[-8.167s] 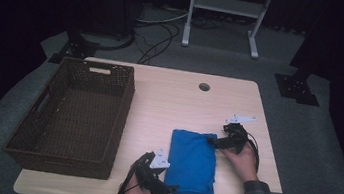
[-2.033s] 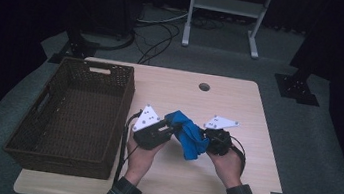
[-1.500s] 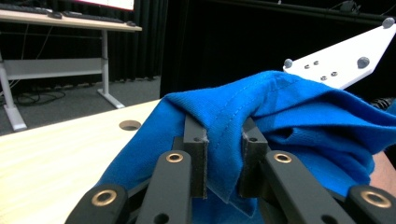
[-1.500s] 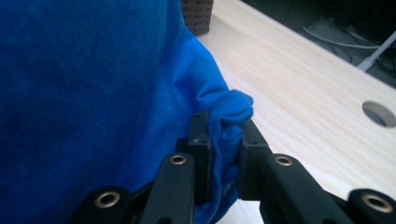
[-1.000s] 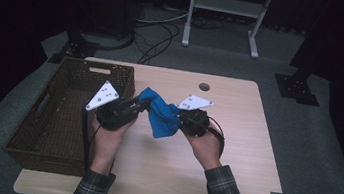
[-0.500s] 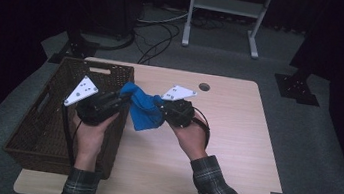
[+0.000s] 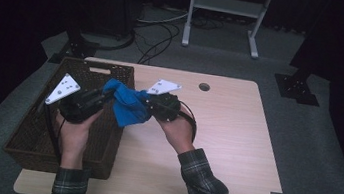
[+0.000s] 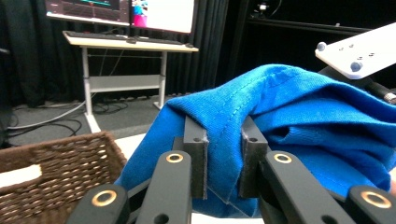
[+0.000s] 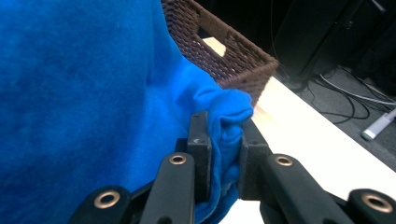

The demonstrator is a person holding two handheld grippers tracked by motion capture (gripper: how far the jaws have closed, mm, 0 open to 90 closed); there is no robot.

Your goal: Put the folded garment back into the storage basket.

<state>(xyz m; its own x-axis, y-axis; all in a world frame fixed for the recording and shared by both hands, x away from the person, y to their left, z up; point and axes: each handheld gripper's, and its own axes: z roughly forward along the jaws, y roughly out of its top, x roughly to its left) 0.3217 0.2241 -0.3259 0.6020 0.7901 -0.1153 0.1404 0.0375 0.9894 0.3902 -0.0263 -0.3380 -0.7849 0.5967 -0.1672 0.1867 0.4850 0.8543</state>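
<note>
A folded blue cloth (image 7: 127, 105) hangs in the air between both grippers, over the right rim of the brown wicker basket (image 7: 34, 132). My left gripper (image 7: 105, 95) is shut on the cloth's left edge; in the left gripper view the blue cloth (image 8: 299, 121) is pinched between its jaws (image 8: 223, 163). My right gripper (image 7: 145, 104) is shut on the right edge; in the right gripper view a bunched fold of the blue cloth (image 9: 93, 93) sits between its pads (image 9: 223, 161), with the basket (image 9: 219, 46) behind.
The wooden table (image 7: 233, 150) carries the basket on its left side, and a round cable hole (image 7: 204, 87) lies near its far edge. A metal stand (image 7: 222, 8) and cables (image 7: 158, 29) lie on the floor behind. A desk with monitors (image 8: 126, 28) shows in the left gripper view.
Both grippers have carried the blue cloth to the left, from over the table's middle to above the basket's right rim. Both grips have held.
</note>
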